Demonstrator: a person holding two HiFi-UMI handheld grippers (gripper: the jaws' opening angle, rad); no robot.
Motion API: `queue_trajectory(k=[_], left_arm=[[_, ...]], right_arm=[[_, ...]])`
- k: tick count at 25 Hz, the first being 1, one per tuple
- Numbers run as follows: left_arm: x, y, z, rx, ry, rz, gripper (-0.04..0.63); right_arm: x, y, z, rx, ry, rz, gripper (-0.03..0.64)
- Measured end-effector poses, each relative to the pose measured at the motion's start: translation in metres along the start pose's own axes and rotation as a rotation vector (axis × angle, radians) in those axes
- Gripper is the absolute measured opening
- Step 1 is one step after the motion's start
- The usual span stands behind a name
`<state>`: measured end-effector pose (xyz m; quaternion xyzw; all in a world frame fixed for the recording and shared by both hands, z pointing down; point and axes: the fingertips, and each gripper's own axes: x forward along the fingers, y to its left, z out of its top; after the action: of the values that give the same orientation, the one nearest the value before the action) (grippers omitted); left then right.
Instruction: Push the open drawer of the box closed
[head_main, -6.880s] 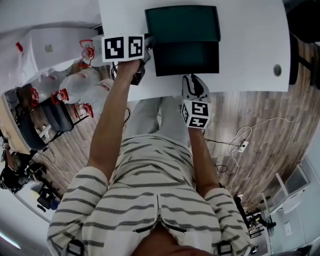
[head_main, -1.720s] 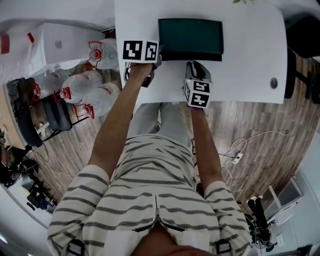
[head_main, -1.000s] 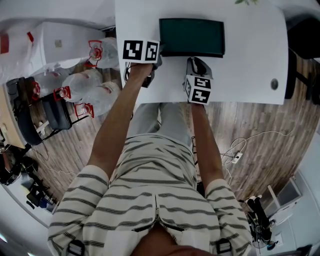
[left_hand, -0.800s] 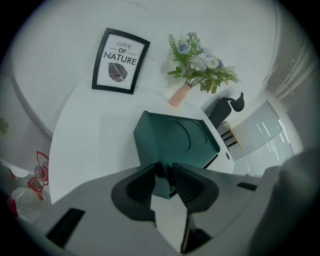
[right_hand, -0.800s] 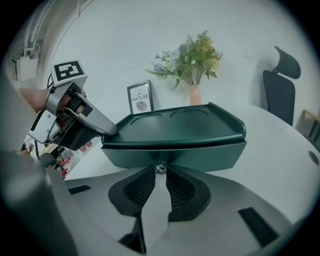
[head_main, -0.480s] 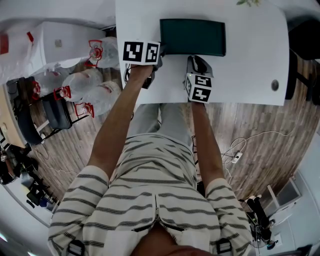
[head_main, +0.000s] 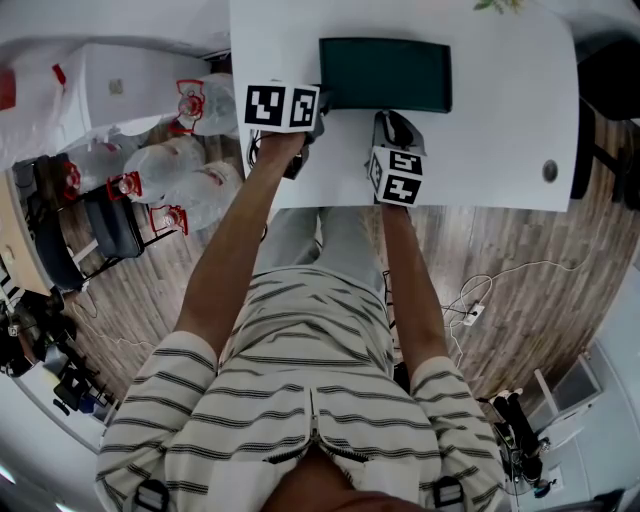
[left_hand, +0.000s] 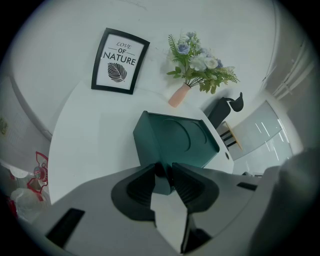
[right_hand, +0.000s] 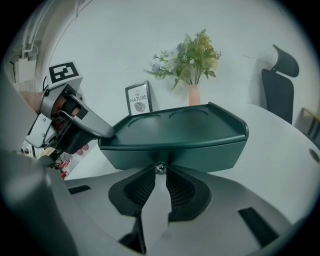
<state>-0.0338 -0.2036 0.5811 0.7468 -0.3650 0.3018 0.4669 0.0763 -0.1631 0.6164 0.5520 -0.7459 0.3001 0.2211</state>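
Observation:
A dark green box (head_main: 385, 75) stands on the white table (head_main: 500, 130) with its drawer pushed in flush. In the left gripper view the box (left_hand: 175, 142) has its near left corner between the jaws of my left gripper (left_hand: 164, 172), which is shut on that corner. The head view shows this left gripper (head_main: 322, 100) at the box's front left. My right gripper (right_hand: 160, 170) meets the middle of the drawer front (right_hand: 200, 155), its tips shut on the small metal knob (right_hand: 160, 167). From above, the right gripper (head_main: 392, 118) touches the front edge.
Behind the box, a framed leaf print (left_hand: 120, 61) leans on the wall beside a pink vase of flowers (left_hand: 197, 65). A dark office chair (right_hand: 280, 82) stands at the table's right end. Large water bottles (head_main: 170, 175) sit on the floor at the left.
Seven seconds ago the drawer stood pulled out toward me; now it is in flush. Over the last second both grippers and the box have kept still.

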Motion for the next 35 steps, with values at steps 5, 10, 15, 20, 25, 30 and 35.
queue_trajectory(k=[5,10,15,20,25,30,35], left_arm=[[0.0,0.0,0.001,0.001,-0.003,-0.001,0.109],[-0.001,0.0,0.0,-0.001,-0.008,-0.001,0.109],[-0.002,0.001,0.0,-0.012,-0.028,0.011,0.107],[-0.001,0.001,0.0,-0.035,-0.04,0.0,0.109],[-0.004,0.001,-0.001,-0.054,-0.057,-0.013,0.107],[-0.011,-0.004,-0.004,-0.05,-0.092,-0.028,0.089],[-0.025,-0.01,-0.006,-0.077,-0.174,-0.034,0.063]], right_arm=[[0.002,0.0,0.002,0.01,-0.006,0.0,0.078],[0.003,0.0,0.001,0.019,-0.008,0.0,0.079],[0.004,0.001,0.002,0.023,-0.001,0.003,0.08],[0.003,0.003,0.001,0.032,0.012,0.013,0.082],[-0.006,0.006,0.006,0.027,0.002,0.04,0.117],[-0.021,0.006,0.015,0.021,-0.027,0.047,0.115],[-0.042,0.009,0.025,0.022,-0.068,0.047,0.103]])
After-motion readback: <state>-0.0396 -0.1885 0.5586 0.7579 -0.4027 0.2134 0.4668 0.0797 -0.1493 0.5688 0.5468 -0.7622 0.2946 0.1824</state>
